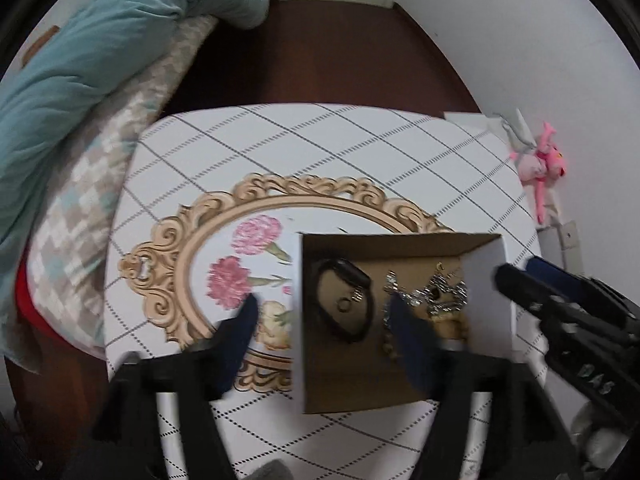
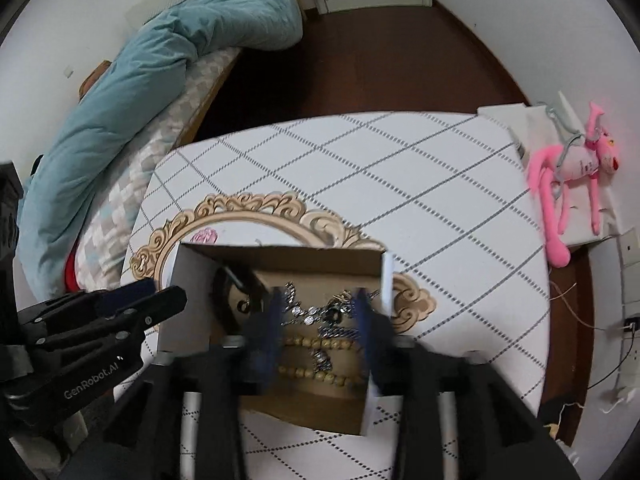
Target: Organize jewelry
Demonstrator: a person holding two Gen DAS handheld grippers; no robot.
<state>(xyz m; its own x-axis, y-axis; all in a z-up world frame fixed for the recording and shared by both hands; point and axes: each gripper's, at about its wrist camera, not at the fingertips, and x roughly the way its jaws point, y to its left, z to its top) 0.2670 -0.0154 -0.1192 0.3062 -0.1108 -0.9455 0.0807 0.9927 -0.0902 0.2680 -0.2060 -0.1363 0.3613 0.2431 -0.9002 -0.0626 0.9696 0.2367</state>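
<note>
Both of my grippers hang over the cardboard box (image 1: pixel 400 376), which I take as my landmark. My left gripper (image 1: pixel 324 312) is spread wide: one finger sits outside the box's left wall over the table, the other inside the box, above the floor near the silver chain jewelry (image 1: pixel 436 292). It holds nothing. My right gripper (image 2: pixel 320 312) is spread too, both blue fingers (image 2: pixel 268 332) blurred and down inside the box, straddling the tangle of silver pieces (image 2: pixel 316 316) and the wooden bead strands (image 2: pixel 316 360); whether a pad touches any of them I cannot tell.

Inside the box, a black band (image 1: pixel 344 300) lies toward the left wall, the silver tangle toward the right wall, the beads nearest me. The box's white walls stand upright on all sides, so the fingers are hemmed in laterally and free only upward.

Beyond the box the white table (image 2: pixel 400 184) with its grey diamond lines is open toward the far edge; a printed gilt oval with pink flowers (image 1: pixel 256 236) lies partly under the box. Left of the table a bed carries a teal quilt (image 2: pixel 160 80). Right of the box, off the table's far corner, a pink plush toy (image 2: pixel 572 176) lies on a white ledge.
</note>
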